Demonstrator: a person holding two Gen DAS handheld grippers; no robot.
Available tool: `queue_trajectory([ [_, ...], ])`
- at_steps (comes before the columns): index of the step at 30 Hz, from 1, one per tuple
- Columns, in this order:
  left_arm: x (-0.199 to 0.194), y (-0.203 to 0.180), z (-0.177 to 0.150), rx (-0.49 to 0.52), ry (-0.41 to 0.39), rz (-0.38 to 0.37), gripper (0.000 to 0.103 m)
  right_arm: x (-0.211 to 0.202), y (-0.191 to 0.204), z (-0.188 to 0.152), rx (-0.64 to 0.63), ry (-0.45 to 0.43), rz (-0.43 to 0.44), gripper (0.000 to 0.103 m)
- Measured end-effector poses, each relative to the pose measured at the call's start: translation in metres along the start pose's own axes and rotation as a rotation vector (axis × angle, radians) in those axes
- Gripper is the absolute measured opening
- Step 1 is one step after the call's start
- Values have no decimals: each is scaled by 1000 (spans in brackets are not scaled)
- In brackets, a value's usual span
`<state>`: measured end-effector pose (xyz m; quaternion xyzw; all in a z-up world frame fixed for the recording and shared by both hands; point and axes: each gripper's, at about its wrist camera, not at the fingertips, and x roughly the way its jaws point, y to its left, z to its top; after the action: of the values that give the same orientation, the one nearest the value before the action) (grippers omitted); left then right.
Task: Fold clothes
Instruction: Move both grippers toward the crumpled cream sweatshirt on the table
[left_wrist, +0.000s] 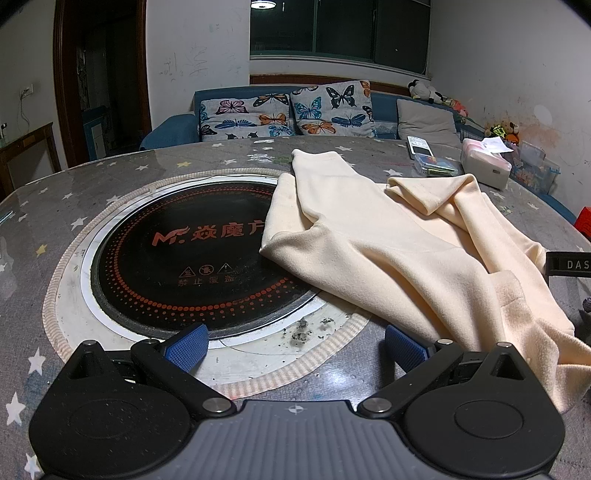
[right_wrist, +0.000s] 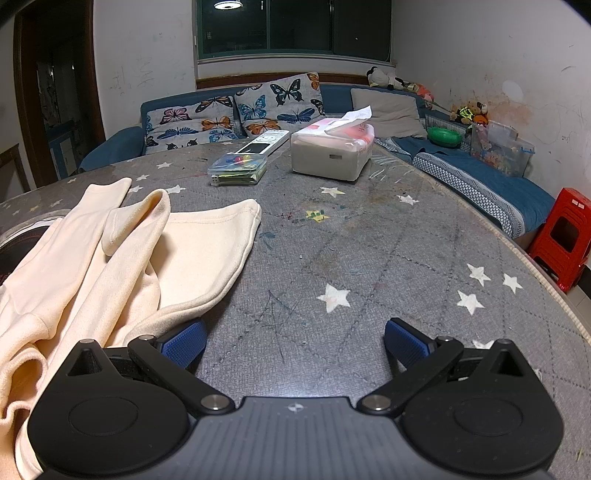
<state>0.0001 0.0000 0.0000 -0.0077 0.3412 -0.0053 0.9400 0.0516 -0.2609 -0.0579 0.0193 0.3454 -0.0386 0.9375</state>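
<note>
**Currently: cream garment unfolded, both grippers empty**

Presently we record a cream garment (left_wrist: 388, 251) of soft, fleece-like knit lying crumpled on the table (right_wrist: 369, 258). Its stitched hems and tubular sections overlap in loose folds, and one edge drapes over the rim of a round black glass hotplate (left_wrist: 177, 266) set flush in the tabletop. The hotplate carries rings of orange dots and printed lettering, bordered by a white ring and a woven trim.

We find the left gripper (left_wrist: 295, 345) with its jaws spread wide, nothing between them; its blue ribbed fingers (left_wrist: 186, 347) hover above the hotplate's near rim, the right finger just beside the garment. The right gripper (right_wrist: 295, 343) is likewise spread apart and empty, its left finger at the garment's edge.

The table covering is grey, quilted in diamonds, with white stars under a glossy film. Farther back stand a soft tissue pack (right_wrist: 332, 151), a clear plastic box (right_wrist: 238, 168) and a remote control (right_wrist: 264, 142).
</note>
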Motion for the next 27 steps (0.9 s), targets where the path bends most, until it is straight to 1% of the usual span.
queue_trajectory([
  [6,0,0,0,1,2,0,103,-5,-2,-1,-4,1,5,103],
  [12,1,0,1,0,3,0,103,-23,-3,-6,-7,7,19,103],
  [19,1,0,2,-2,12,-4,103,-48,2,-14,-59,17,74,103],
  [27,-11,0,0,-31,49,-1,103,-77,10,-24,-108,17,144,103],
])
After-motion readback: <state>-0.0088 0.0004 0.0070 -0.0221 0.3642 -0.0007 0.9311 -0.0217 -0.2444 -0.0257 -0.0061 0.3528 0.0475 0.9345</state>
